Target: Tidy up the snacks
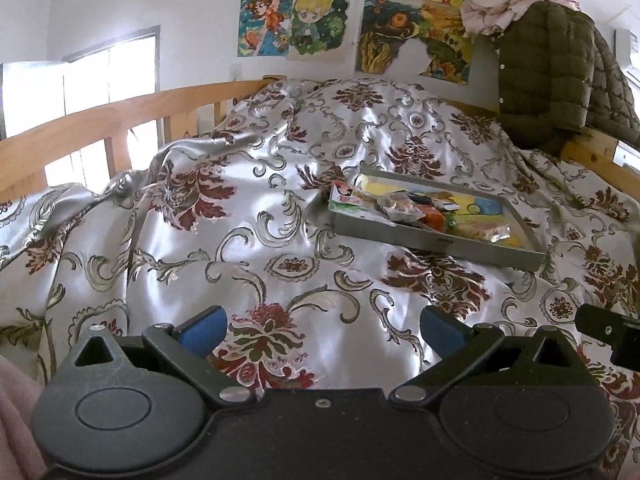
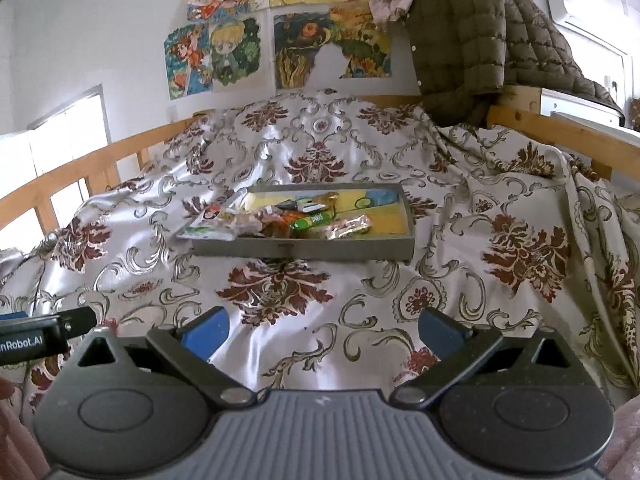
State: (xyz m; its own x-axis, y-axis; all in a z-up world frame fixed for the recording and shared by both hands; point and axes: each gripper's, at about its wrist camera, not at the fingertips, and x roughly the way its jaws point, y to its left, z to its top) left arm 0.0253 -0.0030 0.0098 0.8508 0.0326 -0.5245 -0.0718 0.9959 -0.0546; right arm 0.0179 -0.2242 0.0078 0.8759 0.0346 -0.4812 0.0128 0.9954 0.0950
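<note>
while snacks (image 2: 304, 216) sit in gray tray (image 2: 304, 249) on bedspread (image 2: 280, 292), both tongs, left (image 1: 323, 330) & right (image 2: 323, 330), spread wide, empty.

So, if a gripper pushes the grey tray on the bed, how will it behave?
The grey tray looks stiff and flat, so it would probably slide as one piece. The shiny bedspread seems slippery and is wrinkled, so it may bunch in front. The loose snack packets inside would likely shift.
</note>
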